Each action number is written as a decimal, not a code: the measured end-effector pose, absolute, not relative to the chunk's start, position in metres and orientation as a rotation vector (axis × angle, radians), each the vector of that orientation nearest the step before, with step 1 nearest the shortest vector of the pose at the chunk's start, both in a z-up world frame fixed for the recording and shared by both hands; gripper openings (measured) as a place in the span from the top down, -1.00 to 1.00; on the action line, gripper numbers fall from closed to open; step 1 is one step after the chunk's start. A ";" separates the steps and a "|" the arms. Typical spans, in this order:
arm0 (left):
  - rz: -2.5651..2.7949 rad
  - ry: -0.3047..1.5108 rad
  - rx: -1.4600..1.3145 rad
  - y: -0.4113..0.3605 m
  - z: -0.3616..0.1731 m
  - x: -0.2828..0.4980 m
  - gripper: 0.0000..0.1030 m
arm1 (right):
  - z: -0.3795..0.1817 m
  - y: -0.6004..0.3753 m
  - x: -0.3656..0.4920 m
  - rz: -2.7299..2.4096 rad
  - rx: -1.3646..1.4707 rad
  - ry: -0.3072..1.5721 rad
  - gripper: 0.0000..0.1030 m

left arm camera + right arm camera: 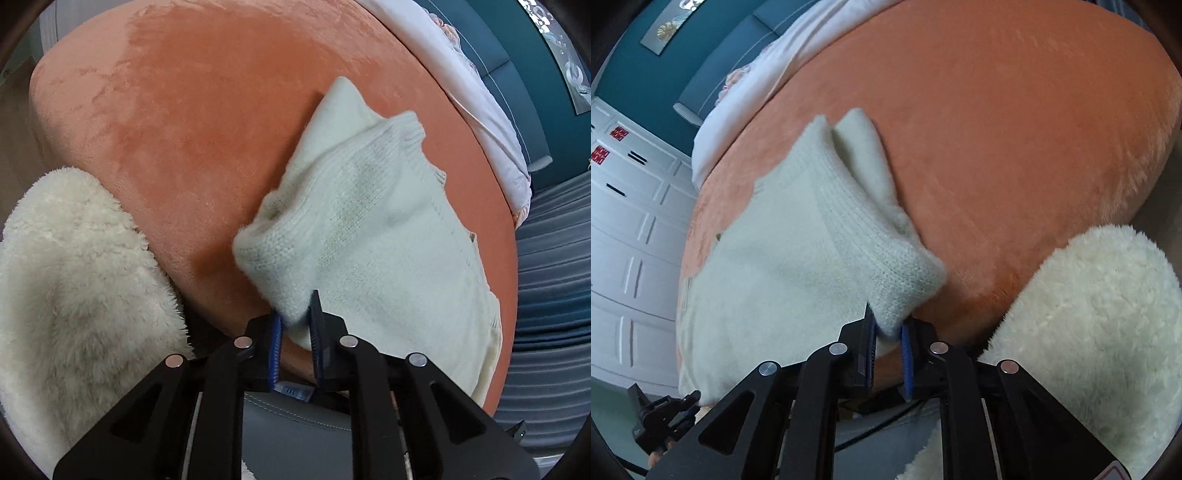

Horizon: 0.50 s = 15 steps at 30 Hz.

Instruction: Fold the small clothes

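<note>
- No word, number or brand name can be read in either wrist view.
- Two red square marks (609, 144) sit on the white panelled cabinet doors (639, 229); their characters are too small to make out.
- A red-edged sticker (1110, 473) shows at the lower edge of the right gripper's black frame, cut off and unreadable.

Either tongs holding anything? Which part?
Both are shut on the white knit garment: left tongs pinch a near folded corner; right tongs pinch a near corner in their own view.
</note>
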<state>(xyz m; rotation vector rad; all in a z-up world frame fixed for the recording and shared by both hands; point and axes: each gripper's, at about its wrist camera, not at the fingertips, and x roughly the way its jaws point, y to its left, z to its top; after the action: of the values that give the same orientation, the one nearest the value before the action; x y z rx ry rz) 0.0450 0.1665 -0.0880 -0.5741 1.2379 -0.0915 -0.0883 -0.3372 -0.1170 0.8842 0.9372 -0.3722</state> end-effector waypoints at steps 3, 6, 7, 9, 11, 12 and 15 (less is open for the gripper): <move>-0.065 1.150 -0.487 0.165 -0.054 0.044 0.37 | -0.097 -0.336 -0.095 -0.430 0.810 0.904 0.53; -0.039 0.975 -0.415 0.165 -0.007 0.048 -0.23 | -0.071 -0.332 -0.107 -0.489 0.665 0.842 0.51; -0.035 0.939 -0.393 0.164 0.003 0.053 -0.43 | -0.064 -0.329 -0.107 -0.505 0.609 0.827 0.39; -0.053 0.895 -0.355 0.156 0.016 0.071 -0.70 | -0.053 -0.327 -0.101 -0.508 0.535 0.798 0.07; -0.080 0.914 -0.328 0.146 0.009 0.093 -0.72 | -0.049 -0.331 -0.087 -0.481 0.499 0.791 -0.01; -0.095 0.937 -0.325 0.141 0.002 0.105 -0.71 | -0.049 -0.332 -0.075 -0.457 0.489 0.802 -0.04; -0.140 1.017 -0.357 0.128 -0.028 0.136 -0.71 | -0.055 -0.336 -0.035 -0.406 0.458 0.820 -0.15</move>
<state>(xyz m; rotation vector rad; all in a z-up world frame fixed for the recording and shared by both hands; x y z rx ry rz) 0.1365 0.1276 -0.0279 -0.3569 1.0173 -0.1397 -0.0348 -0.3363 -0.0546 0.4579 0.8201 -0.4062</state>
